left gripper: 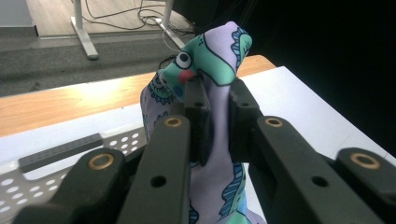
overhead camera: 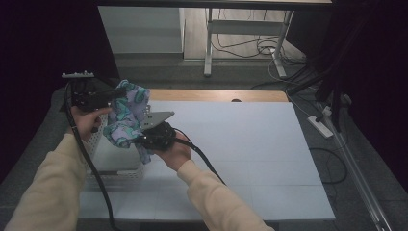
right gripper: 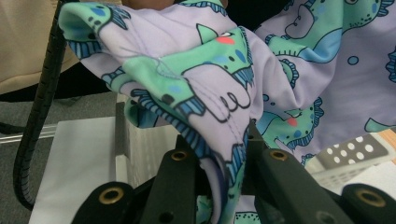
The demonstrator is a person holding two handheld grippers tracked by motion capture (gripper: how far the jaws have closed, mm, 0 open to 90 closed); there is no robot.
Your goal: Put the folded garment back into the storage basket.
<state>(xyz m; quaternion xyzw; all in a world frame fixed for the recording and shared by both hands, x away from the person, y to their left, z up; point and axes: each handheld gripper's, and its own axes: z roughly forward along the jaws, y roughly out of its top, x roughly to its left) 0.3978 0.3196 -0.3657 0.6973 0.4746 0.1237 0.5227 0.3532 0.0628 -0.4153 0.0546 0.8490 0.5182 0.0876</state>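
While both hand-held grippers are raised over the left part of the white table [overhead camera: 250, 159], each is clamped on the lilac stretch-fabric garment printed with green and blue cartoon dinosaurs [overhead camera: 124, 115]. With the left gripper [left gripper: 218, 116], a fold of the cloth is pinched between the pads and stands up above the tips; the right gripper [right gripper: 224, 154] bites a bunched edge lower down. Beneath the hanging cloth sits a white perforated plastic basket [overhead camera: 118, 166] at the table's left edge.
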